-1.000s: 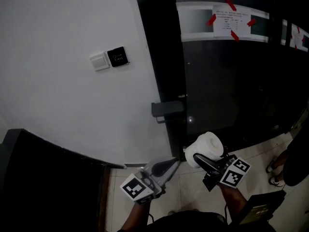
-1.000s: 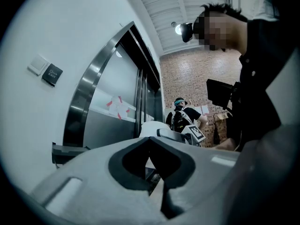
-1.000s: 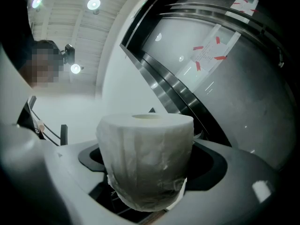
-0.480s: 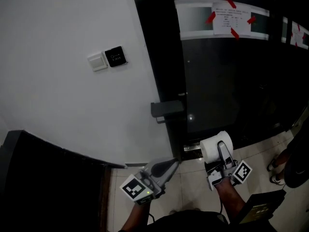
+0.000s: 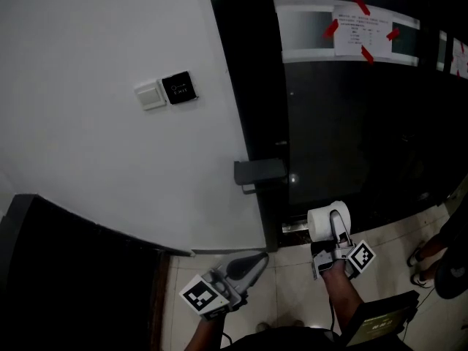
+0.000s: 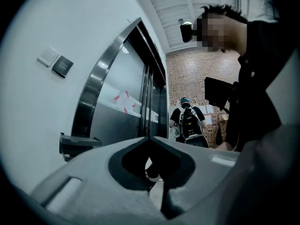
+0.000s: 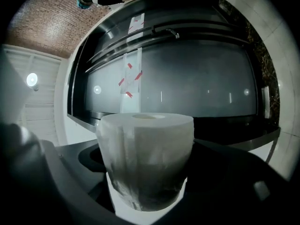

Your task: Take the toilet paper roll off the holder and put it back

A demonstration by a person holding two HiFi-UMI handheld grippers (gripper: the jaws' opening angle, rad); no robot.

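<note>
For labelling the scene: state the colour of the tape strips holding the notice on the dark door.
Red tape strips, clearest in the head view.

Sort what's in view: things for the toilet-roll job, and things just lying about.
Job: toilet paper roll, grey holder.
Just there: wall switch, black panel, taped notice, person with backpack.

toilet paper roll (image 7: 145, 139): lower end hidden between the right gripper's (image 7: 146, 172) fingers.
taped notice (image 5: 365, 31): far above the roll, print too small to read.
bystander (image 5: 446, 247): right of the roll, cut by the edge.
black wall panel (image 5: 178, 88): upper left of the roll, marking illegible.
</note>
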